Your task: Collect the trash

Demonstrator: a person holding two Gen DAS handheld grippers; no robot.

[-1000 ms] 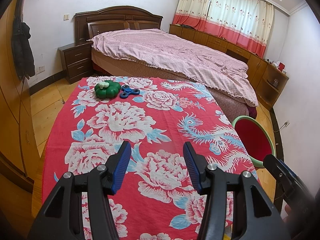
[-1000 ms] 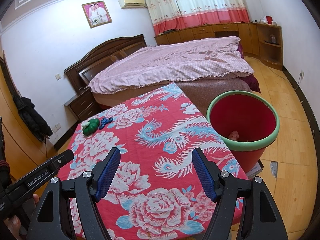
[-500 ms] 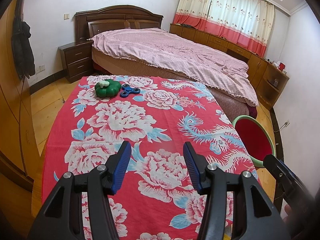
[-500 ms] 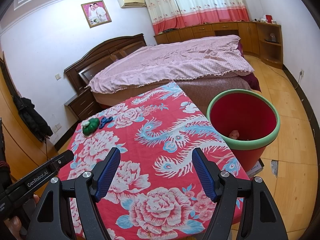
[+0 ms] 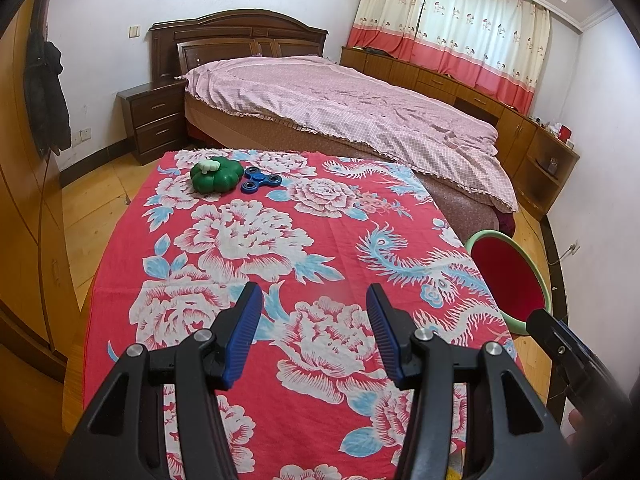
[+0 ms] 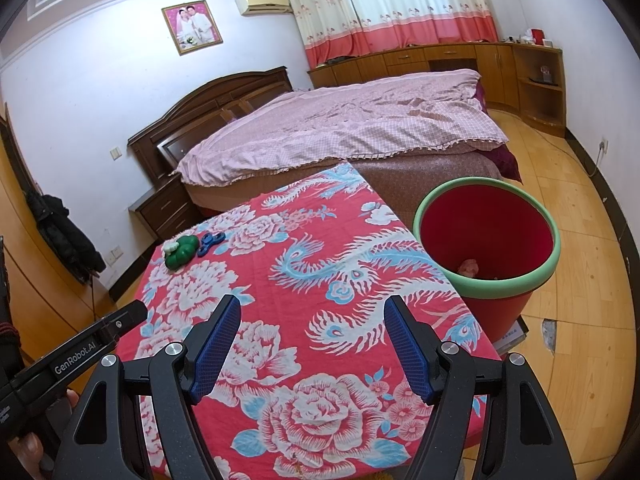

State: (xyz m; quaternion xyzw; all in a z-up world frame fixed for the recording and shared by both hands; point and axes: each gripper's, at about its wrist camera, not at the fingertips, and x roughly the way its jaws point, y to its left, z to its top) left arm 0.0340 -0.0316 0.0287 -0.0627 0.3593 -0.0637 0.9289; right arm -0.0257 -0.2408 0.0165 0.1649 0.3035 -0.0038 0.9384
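A red bin with a green rim [image 6: 486, 240] stands on the floor at the table's right edge; a small pinkish scrap [image 6: 469, 267] lies at its bottom. The bin also shows in the left wrist view [image 5: 510, 280]. My left gripper [image 5: 314, 308] is open and empty above the near part of the flowered red tablecloth [image 5: 280, 248]. My right gripper [image 6: 312, 320] is open and empty above the cloth's near right part, left of the bin. A green pumpkin-shaped toy [image 5: 216, 176] and a blue fidget spinner [image 5: 260, 180] lie at the table's far left corner.
A bed with a pink cover [image 5: 340, 100] stands just beyond the table. A dark nightstand [image 5: 154, 118] is at the far left. A wooden wardrobe [image 5: 24, 216] lines the left side. Wooden floor [image 6: 580, 260] surrounds the bin.
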